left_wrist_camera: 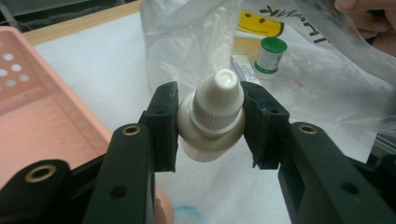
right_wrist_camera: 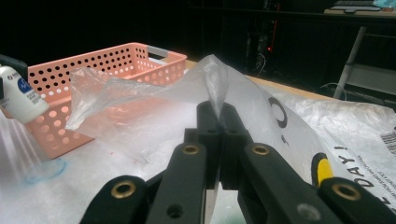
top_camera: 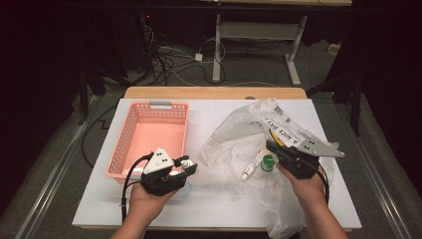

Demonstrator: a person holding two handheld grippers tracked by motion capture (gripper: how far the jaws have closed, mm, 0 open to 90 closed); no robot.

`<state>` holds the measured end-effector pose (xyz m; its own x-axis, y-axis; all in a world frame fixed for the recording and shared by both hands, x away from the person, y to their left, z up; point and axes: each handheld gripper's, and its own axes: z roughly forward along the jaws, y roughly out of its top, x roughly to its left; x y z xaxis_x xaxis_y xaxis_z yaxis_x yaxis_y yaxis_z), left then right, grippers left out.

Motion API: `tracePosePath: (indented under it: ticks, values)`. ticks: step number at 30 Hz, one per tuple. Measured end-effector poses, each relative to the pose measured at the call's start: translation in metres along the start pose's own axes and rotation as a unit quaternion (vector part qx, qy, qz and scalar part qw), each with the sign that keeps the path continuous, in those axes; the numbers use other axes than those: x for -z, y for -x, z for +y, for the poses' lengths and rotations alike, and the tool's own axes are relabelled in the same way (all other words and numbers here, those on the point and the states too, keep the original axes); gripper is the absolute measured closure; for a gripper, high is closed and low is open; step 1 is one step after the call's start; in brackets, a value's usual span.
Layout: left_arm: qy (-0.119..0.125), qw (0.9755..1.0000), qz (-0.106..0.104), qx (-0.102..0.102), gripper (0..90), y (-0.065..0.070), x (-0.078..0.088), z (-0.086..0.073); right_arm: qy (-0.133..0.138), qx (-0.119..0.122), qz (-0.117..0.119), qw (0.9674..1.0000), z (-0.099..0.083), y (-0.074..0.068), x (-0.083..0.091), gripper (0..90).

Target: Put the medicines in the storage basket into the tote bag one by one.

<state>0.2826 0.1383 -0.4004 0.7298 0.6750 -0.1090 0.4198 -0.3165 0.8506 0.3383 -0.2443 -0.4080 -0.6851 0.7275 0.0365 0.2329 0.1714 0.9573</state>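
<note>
Left gripper jaws clamped white dropper bottle at basket five-o'clock corner. Right gripper jaws pinched plastic bag fully closed.

Bottle label hidden by tongs; bag print cut off, unreadable.

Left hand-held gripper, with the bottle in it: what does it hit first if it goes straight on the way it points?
Probably the clear plastic bag, which rises right beyond the white bottle held by the left hand-held gripper. The green-capped vial lies further on to the right. Depth is hard to judge.
</note>
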Motion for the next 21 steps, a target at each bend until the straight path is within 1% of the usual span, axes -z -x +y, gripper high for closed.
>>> tracePosePath:
  ticks: [6, 9, 13, 16, 21]
  values:
    - [-0.015, 0.9997, -0.013, -0.016, 57.9, 0.013, -0.012, -0.002, -0.001, -0.001, -0.001, 1.0000, 0.000, 0.000, 0.001, 90.0]
    - [-0.024, 0.9993, -0.013, -0.028, 57.9, 0.019, -0.020, -0.004, 0.000, -0.002, -0.003, 1.0000, 0.000, 0.000, 0.000, 90.0]
    - [-0.032, 0.9988, -0.015, -0.035, 57.9, 0.025, -0.028, -0.007, -0.001, -0.001, -0.002, 1.0000, 0.000, -0.001, 0.000, 90.0]
    - [-0.035, 0.9986, -0.023, -0.033, 58.0, 0.027, -0.034, -0.009, -0.001, 0.001, -0.002, 1.0000, -0.001, -0.001, 0.000, 90.0]
    - [-0.038, 0.9984, -0.027, -0.033, 57.9, 0.029, -0.046, -0.010, -0.006, 0.002, 0.001, 1.0000, -0.002, -0.002, -0.001, 90.0]
